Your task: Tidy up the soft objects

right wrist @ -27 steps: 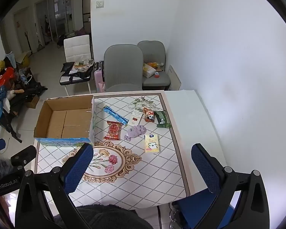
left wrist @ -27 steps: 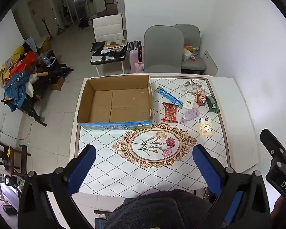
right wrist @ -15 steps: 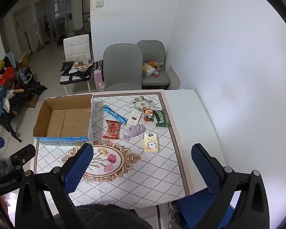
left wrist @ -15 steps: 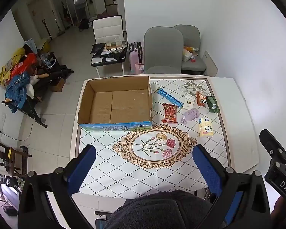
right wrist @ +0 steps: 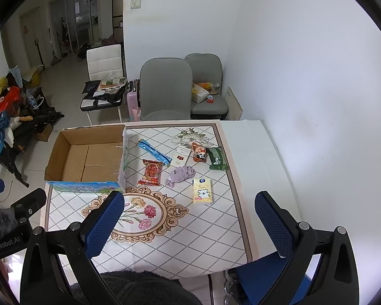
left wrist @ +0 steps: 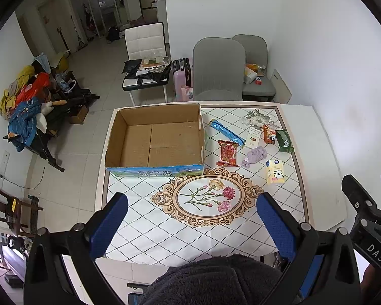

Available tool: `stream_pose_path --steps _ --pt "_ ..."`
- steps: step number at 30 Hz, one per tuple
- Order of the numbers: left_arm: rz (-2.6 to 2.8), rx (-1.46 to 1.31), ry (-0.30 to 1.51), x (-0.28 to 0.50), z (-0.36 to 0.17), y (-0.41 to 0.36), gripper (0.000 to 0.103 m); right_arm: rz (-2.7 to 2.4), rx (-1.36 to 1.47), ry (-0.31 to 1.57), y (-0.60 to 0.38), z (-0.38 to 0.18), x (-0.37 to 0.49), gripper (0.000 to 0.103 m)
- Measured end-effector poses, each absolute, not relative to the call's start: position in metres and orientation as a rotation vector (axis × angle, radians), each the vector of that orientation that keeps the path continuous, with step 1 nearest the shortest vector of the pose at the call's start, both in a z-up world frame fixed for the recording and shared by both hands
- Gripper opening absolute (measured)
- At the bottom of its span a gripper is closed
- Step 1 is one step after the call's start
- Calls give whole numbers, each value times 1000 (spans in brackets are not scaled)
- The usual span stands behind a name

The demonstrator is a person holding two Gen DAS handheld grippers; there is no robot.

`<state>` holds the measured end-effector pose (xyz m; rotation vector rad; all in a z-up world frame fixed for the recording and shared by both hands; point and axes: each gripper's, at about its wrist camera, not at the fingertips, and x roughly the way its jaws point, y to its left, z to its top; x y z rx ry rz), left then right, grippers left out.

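Observation:
An open, empty cardboard box (left wrist: pixel 162 139) (right wrist: pixel 89 156) stands at the table's far left. Right of it lie a red snack pack (left wrist: pixel 228 152) (right wrist: pixel 151 172), a blue tube pack (left wrist: pixel 226 132) (right wrist: pixel 153 151), a lilac cloth (left wrist: pixel 255 155) (right wrist: pixel 180 173), a yellow tissue pack (left wrist: pixel 274 174) (right wrist: pixel 202 191), a white card (left wrist: pixel 254 137), an orange panda pack (left wrist: pixel 269 134) (right wrist: pixel 199 151) and a green pack (left wrist: pixel 284 141) (right wrist: pixel 217 158). My left gripper (left wrist: pixel 191 217) and right gripper (right wrist: pixel 190 214) are both open and empty, high above the table's near edge.
The table carries a patterned cloth (left wrist: pixel 203 223) with a flower medallion. Two grey chairs (left wrist: pixel 217 71) stand behind the table against the white wall. A white chair with clutter (left wrist: pixel 147 61) and a pile of clothes (left wrist: pixel 25 106) are on the floor to the left.
Both views have shifted very slightly; the table and objects sit almost the same in frame. Nothing has been picked up or moved.

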<state>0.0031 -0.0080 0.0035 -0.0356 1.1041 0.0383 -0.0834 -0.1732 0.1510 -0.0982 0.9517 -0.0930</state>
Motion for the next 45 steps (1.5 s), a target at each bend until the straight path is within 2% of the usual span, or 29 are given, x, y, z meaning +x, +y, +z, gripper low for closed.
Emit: stream_pose_path --steps 45 --pt "59 -40 1090 -1 5 -1 103 -76 -80 945 -171 150 -83 103"
